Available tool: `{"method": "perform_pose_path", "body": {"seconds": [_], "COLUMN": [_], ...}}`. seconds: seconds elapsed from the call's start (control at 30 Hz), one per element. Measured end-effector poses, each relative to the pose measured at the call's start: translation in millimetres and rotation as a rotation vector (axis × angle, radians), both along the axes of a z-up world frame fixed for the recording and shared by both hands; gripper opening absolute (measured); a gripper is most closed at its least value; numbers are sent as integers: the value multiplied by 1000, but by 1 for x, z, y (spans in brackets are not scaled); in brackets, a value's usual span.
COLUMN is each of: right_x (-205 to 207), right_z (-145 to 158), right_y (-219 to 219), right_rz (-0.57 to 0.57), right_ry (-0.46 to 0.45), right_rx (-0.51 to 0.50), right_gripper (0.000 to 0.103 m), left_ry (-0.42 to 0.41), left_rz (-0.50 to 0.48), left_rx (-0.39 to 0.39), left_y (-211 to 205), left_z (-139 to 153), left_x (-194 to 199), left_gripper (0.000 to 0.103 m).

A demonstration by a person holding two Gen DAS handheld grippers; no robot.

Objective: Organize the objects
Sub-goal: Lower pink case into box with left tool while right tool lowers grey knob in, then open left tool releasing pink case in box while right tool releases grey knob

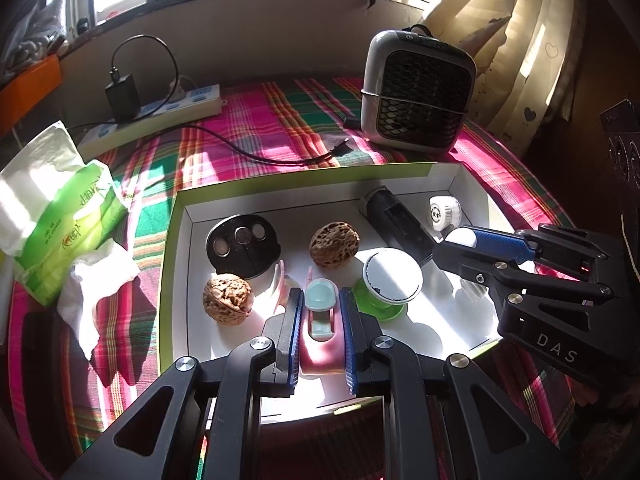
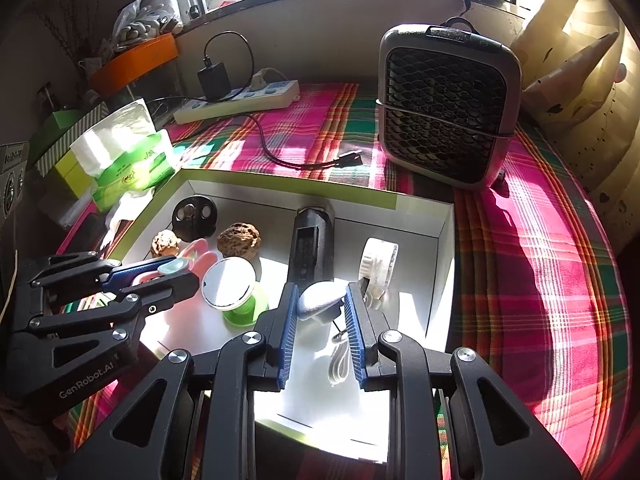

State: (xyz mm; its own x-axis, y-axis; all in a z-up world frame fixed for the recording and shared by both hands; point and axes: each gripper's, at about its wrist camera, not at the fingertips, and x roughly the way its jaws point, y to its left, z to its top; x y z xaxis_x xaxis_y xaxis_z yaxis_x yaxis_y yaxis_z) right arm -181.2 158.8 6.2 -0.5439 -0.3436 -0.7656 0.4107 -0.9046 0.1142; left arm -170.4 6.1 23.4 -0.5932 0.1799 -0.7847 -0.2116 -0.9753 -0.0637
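Two ridged, rounded walnuts (image 1: 227,298) lie in the white box (image 1: 182,216).

Two walnuts (image 1: 227,298) (image 1: 334,244) in the box (image 1: 176,216), fan (image 1: 418,88) behind.

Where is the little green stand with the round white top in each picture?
Left wrist view: the green stand sits in the white box, right of centre, just right of the left hand-held gripper.
Right wrist view: the green stand sits left of centre, between the two grippers.
Shared landmark: the dark walnut lies just behind it.
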Motion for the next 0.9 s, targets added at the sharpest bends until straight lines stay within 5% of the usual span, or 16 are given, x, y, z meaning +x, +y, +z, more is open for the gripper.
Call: {"method": "perform_pose_path", "body": {"seconds": [0.9], "right_x": [6], "right_z": [-3], "right_y": [-9], "right_rz": [12], "right_ry": [71], "right_rx": [87], "right_gripper": [25], "left_ry": [7], "left_rz": [-4], "left_rx": [-5], "left_y": [2], "left_z": [-1], "left_x": [-3], "left_gripper": [22]}}
